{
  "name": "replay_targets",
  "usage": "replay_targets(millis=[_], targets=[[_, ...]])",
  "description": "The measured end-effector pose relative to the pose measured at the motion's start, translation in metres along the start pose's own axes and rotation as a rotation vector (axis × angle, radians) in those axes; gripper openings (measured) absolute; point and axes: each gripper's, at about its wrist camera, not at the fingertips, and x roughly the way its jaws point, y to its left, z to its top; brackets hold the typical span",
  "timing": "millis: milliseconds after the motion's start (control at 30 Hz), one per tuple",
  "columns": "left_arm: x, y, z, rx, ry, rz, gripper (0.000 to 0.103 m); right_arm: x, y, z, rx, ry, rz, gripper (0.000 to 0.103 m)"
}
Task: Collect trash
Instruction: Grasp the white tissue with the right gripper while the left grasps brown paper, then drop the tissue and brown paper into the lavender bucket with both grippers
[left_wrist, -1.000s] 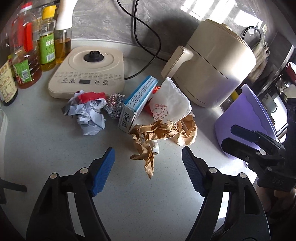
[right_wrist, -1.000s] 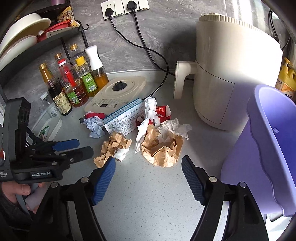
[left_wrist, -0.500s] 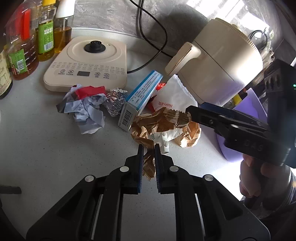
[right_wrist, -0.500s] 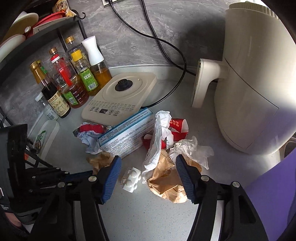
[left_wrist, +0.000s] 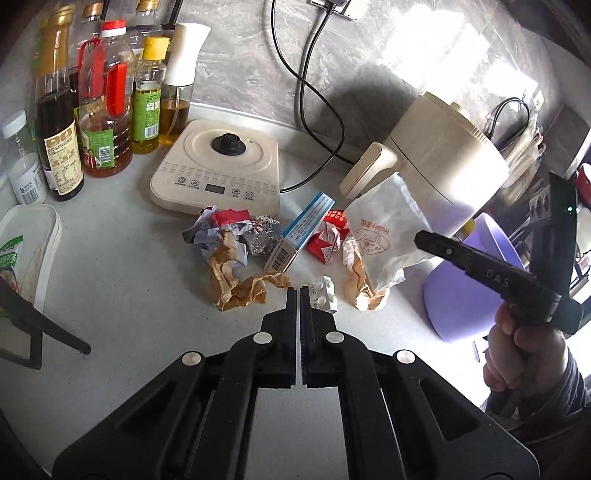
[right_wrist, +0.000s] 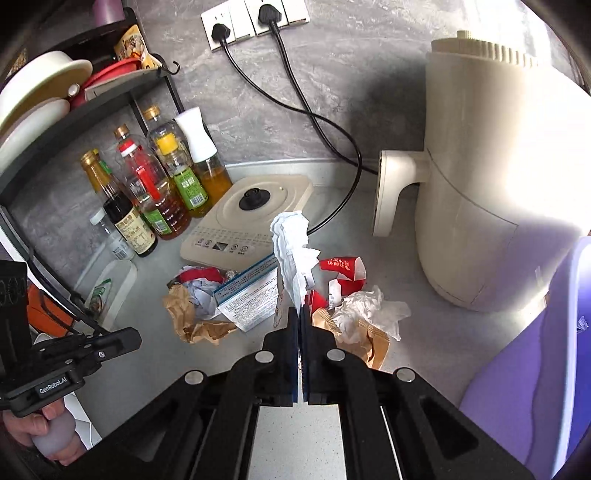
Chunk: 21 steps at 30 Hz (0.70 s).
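A pile of trash lies on the grey counter: crumpled brown paper (left_wrist: 236, 286), a foil ball (left_wrist: 264, 232), a blue-white box (left_wrist: 303, 230), red paper cups (right_wrist: 343, 267), white tissue (right_wrist: 365, 310) and a white blister pack (left_wrist: 324, 293). My left gripper (left_wrist: 298, 291) is shut at the edge of the brown paper; whether it pinches it I cannot tell. My right gripper (right_wrist: 299, 312) is shut on a white printed paper bag (right_wrist: 293, 254) and holds it upright above the pile; the bag (left_wrist: 384, 236) also shows in the left wrist view. A purple bin (right_wrist: 528, 369) stands to the right.
A cream air fryer (right_wrist: 487, 166) stands behind the pile on the right. A cream induction cooker (left_wrist: 218, 170) with black cords sits behind. Several oil and sauce bottles (left_wrist: 103, 110) stand at the back left. A white tray (left_wrist: 29, 243) lies at the left.
Both grippers went from open to shut. The right one closed on the white bag and lifted it off the pile. The left one pulled back, and the brown paper shifted left.
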Motion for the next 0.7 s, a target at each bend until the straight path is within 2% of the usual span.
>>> replay_targets(millis=[67,100,133,167,200,233,333,567,667,700], targets=[[0.0,0.002,-0.002,-0.009,0.005,0.016,0.003,-0.014,0.001,0.0,0.002,-0.023,0.002,0.002],[0.002,0.005,-0.003,-0.024,0.019,0.029,0.01,-0.021,0.002,-0.001,0.001,-0.034,0.006,0.002],[0.003,0.008,-0.004,-0.041,0.027,0.041,0.029,-0.028,0.003,-0.001,0.0,-0.044,0.009,0.002],[0.004,0.011,-0.004,-0.055,0.017,0.054,0.041,-0.035,0.003,-0.002,-0.003,-0.055,0.01,0.002],[0.003,0.012,-0.004,-0.06,-0.005,0.065,0.059,-0.041,0.004,-0.003,-0.004,-0.064,0.01,0.002],[0.003,0.013,-0.003,-0.053,-0.021,0.072,0.063,-0.046,0.004,-0.004,-0.003,-0.073,0.012,0.002],[0.021,0.018,0.001,-0.045,0.006,0.1,0.062,-0.058,0.003,-0.008,0.0,-0.087,-0.001,0.002],[0.067,0.041,0.007,-0.075,0.055,0.11,0.058,-0.084,-0.01,-0.018,0.041,-0.104,-0.067,0.002],[0.085,0.053,0.006,-0.091,0.086,0.107,0.051,-0.096,-0.013,-0.022,0.054,-0.113,-0.102,0.003],[0.089,0.056,0.006,-0.105,0.098,0.091,0.039,-0.1,-0.013,-0.023,0.056,-0.117,-0.113,0.003]])
